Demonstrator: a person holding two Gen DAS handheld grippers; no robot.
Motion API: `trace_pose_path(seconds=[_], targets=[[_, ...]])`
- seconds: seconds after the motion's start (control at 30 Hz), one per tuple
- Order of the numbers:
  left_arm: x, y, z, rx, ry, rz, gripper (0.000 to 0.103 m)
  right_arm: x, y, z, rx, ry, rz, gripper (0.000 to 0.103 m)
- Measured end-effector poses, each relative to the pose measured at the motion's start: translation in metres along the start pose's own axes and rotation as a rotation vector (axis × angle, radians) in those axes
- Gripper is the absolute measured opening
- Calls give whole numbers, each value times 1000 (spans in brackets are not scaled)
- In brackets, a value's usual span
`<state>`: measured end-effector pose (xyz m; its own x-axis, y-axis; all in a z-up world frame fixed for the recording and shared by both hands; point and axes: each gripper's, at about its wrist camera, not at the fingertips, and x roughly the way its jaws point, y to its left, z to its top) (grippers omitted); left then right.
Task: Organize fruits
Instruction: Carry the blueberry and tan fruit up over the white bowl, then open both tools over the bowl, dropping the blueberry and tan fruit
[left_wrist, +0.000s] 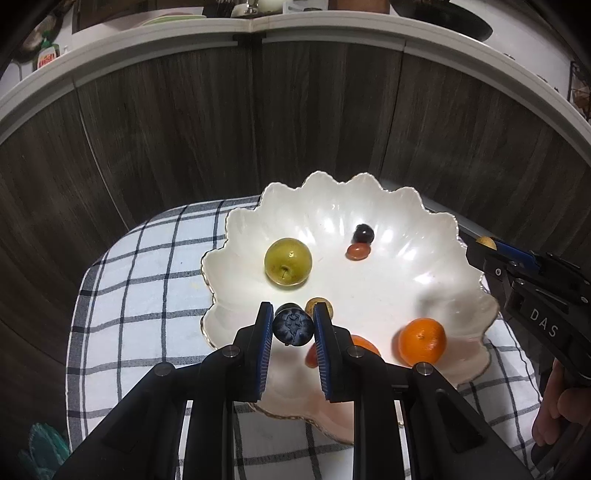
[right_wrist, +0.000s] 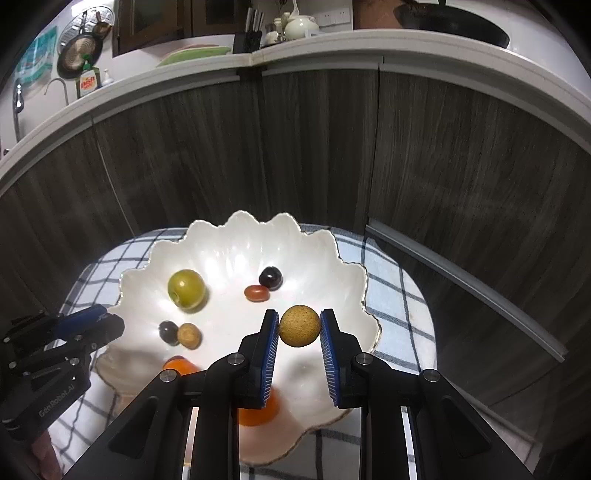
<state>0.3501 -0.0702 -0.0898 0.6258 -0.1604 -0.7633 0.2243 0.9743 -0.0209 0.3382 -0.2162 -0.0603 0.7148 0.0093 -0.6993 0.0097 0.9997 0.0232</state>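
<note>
A white scalloped bowl stands on a checked cloth. My left gripper is shut on a dark blueberry over the bowl's near left side. My right gripper is shut on a tan round fruit over the bowl's right side. In the bowl lie a green fruit, a dark grape, a red cherry tomato, a small brown fruit, a small dark fruit beside it and two oranges, partly hidden by the fingers.
The white and dark-blue checked cloth covers a small table. Dark wood cabinet doors rise right behind it, under a white counter edge with kitchenware. A person's hand holds the right gripper at the right edge.
</note>
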Motion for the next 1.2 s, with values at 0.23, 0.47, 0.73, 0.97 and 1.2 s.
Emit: trace_pose_path(seconds=[0.23, 0.47, 0.73, 0.97, 1.2], targets=[[17, 3, 0, -5, 36, 1, 23, 19, 0, -1, 3, 41, 3, 25], [20, 5, -2, -12, 46, 9, 39, 27, 2, -4, 3, 61, -10, 25], [10, 8, -1, -11, 25, 35, 56, 18, 3, -1, 8, 39, -22, 60], [-6, 10, 1, -22, 2, 54, 74, 4, 3, 2, 15, 22, -28, 60], [-28, 12, 2, -29, -25, 61, 79, -20, 8, 3, 12, -16, -36, 70]])
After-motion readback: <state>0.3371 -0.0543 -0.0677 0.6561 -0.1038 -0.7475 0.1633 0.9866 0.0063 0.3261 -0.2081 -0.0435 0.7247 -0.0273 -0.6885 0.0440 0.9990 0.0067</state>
